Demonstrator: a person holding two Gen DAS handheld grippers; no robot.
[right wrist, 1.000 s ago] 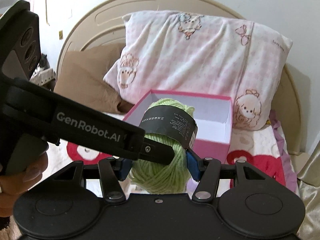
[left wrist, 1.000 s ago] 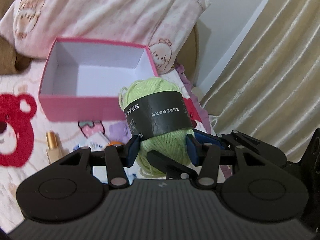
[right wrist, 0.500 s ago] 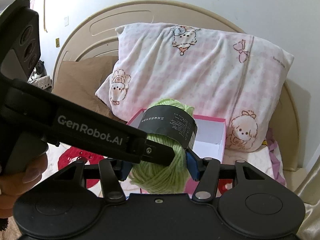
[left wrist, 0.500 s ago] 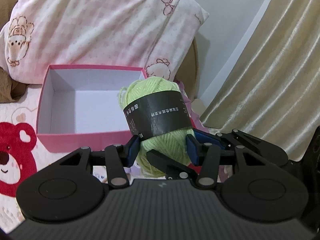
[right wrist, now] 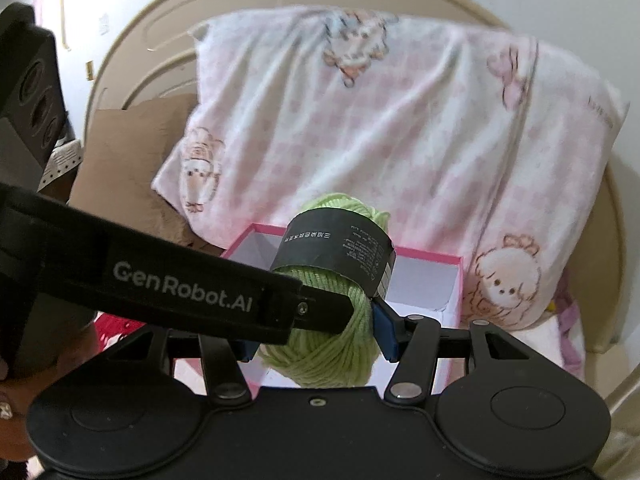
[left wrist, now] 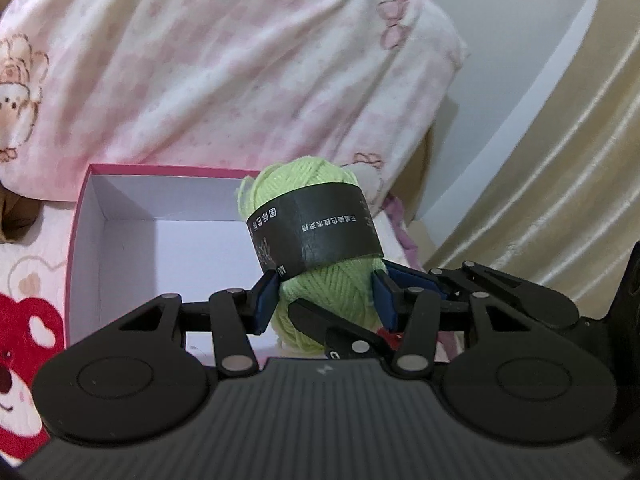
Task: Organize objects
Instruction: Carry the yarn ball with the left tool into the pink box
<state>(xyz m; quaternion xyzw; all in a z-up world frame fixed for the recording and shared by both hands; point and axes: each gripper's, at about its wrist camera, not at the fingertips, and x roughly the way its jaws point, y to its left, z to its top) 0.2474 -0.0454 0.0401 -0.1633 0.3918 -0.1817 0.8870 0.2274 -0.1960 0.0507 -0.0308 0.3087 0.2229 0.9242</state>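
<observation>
Over the pink box [left wrist: 80,236] on the bed, both my left tongs [left wrist: 324,300] and right tongs [right wrist: 314,330] pinch the green yarn [left wrist: 320,216]. Box nearer than a second ago, probably drop next.

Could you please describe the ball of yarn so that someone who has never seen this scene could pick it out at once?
Find the pink-checked pillow against the headboard; in front of it sits an open pink box with a white inside. Held before that box, between both grippers' blue pads, is the yarn: the only light green thing, wrapped in a black paper band.
</observation>
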